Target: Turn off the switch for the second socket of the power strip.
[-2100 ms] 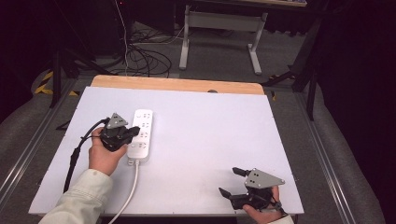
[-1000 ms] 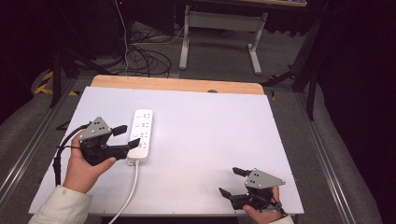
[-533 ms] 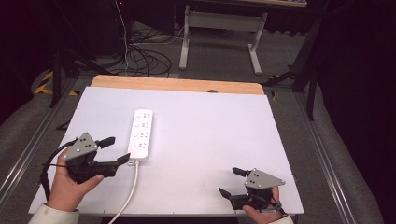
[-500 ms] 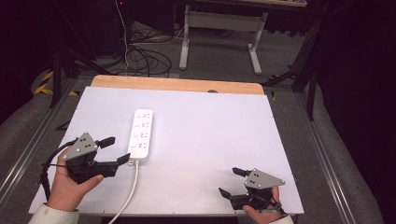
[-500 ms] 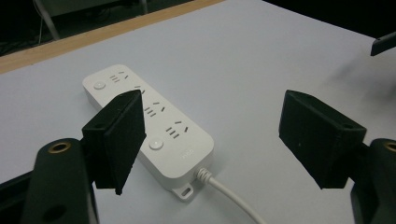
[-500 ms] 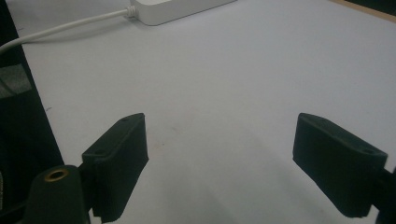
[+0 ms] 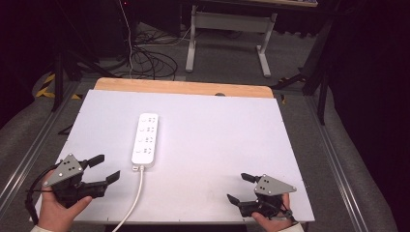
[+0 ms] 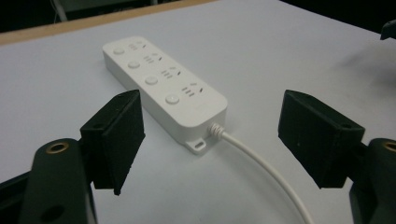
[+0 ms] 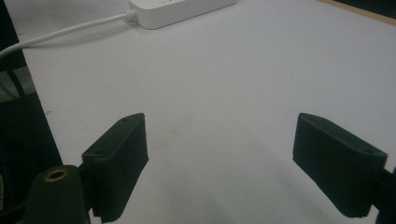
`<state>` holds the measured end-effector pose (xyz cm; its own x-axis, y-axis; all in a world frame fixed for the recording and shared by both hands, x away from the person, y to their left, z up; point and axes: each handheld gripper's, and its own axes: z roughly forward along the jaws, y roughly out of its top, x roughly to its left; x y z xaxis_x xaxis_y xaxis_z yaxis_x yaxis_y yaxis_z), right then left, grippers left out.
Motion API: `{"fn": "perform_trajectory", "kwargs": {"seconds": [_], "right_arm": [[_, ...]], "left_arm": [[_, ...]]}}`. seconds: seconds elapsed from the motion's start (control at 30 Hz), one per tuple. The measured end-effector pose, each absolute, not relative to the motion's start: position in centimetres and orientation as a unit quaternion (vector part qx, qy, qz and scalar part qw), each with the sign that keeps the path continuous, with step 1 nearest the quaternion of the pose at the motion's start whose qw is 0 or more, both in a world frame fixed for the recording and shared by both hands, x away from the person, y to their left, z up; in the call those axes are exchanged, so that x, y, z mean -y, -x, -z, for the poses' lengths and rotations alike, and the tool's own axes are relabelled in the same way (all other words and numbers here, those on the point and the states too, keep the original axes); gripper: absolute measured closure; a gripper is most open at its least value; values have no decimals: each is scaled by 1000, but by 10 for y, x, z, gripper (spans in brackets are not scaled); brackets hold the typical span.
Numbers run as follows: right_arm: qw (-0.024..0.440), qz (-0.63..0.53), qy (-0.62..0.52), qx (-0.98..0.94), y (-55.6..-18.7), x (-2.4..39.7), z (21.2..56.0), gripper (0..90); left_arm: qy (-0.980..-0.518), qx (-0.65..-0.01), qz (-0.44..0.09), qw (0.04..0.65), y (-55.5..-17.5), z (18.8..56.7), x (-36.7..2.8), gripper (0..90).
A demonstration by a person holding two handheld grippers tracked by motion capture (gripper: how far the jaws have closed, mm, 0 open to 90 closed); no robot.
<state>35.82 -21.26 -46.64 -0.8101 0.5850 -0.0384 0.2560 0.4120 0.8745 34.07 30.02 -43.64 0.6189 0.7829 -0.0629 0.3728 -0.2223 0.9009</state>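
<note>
The white power strip (image 7: 146, 139) lies flat on the table (image 7: 217, 125), its cord (image 7: 137, 193) trailing off the near edge. Left gripper (image 7: 102, 168) sits just beside its cord end, jaws spread wide, nothing between them. Right gripper (image 7: 240, 187) rests well apart at the near right corner, released too.

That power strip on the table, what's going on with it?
A person holds a gripper in each hand at a white table. The power strip lies flat, its cord trailing off the near edge. The left gripper sits near the strip's cord end, jaws just opened and holding nothing. The right gripper rests open at the near right corner, away from the strip.
</note>
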Motion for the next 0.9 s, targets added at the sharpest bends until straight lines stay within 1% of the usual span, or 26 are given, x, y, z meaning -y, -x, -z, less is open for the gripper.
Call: {"fn": "perform_trajectory", "kwargs": {"seconds": [0.03, 0.17, 0.23, 0.3, 0.33, 0.37, 0.47, 0.63, 0.7, 0.8, 0.9], "right_arm": [[171, -479, -255, -822, -358, 213, 467, 186], [172, -480, -255, -822, -359, 213, 467, 186], [171, -480, -256, -821, -358, 214, 467, 186], [170, -480, -258, -821, -359, 214, 467, 186], [172, -480, -258, -821, -358, 214, 467, 186], [173, -482, -257, -820, -358, 214, 467, 186], [174, -482, -256, -820, -358, 214, 466, 186], [173, -480, -256, -821, -359, 215, 467, 187], [173, -480, -257, -821, -359, 215, 467, 186], [173, -479, -255, -822, -359, 215, 467, 186], [172, -481, -255, -821, -359, 215, 467, 187]], "left_arm": [[-755, -390, -201, 488, -340, 439, -301, 205], [-756, -393, -190, 488, -337, 447, -303, 196], [-753, -393, -186, 493, -335, 452, -306, 175], [-749, -390, -198, 498, -335, 456, -309, 162], [-747, -391, -203, 497, -335, 458, -310, 135], [-746, -395, -219, 489, -335, 464, -313, 114], [-753, -393, -219, 480, -335, 468, -316, 110], [-762, -382, -191, 487, -329, 477, -319, 110], [-758, -382, -184, 495, -327, 479, -320, 110], [-748, -389, -194, 502, -325, 478, -323, 113], [-743, -394, -181, 510, -327, 478, -322, 120]]}}
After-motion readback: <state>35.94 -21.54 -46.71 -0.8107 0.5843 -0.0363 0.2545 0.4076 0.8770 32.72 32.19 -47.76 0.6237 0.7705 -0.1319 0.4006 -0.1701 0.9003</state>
